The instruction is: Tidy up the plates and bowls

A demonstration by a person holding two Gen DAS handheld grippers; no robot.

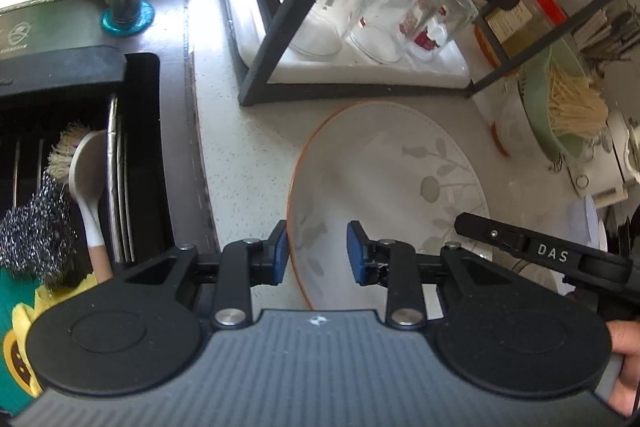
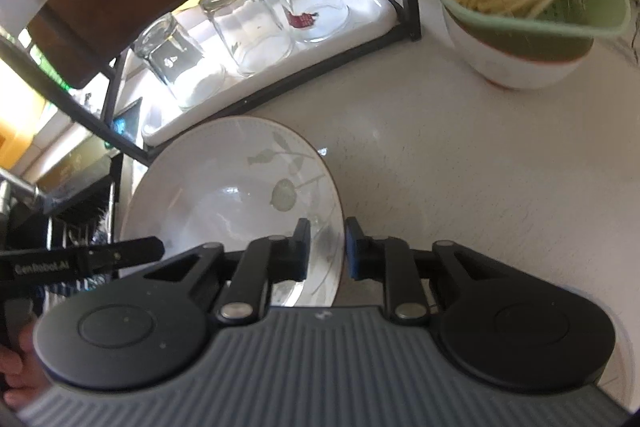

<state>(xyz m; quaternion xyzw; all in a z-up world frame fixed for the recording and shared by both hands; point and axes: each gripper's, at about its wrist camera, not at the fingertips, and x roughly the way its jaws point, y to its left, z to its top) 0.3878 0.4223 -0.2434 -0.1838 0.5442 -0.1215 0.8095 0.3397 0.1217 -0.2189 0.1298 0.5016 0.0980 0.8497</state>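
Note:
A white plate (image 1: 384,187) with an orange rim and a green leaf pattern lies on the speckled counter (image 1: 248,155). My left gripper (image 1: 318,253) straddles its left rim: one blue pad is outside the rim, the other over the plate's inside, with a clear gap between them. In the right wrist view the same plate (image 2: 224,183) shows, and my right gripper (image 2: 328,251) straddles its right rim with a narrow gap; its pads do not visibly press. A finger of the right gripper (image 1: 520,247) reaches in at the plate's far side.
A black rack (image 1: 280,27) over a white tray with upturned glasses (image 2: 240,23) stands just behind the plate. The sink (image 1: 80,147), with a faucet, brush and steel wool, is at left. A green colander of noodles in a white bowl (image 2: 520,39) sits at right.

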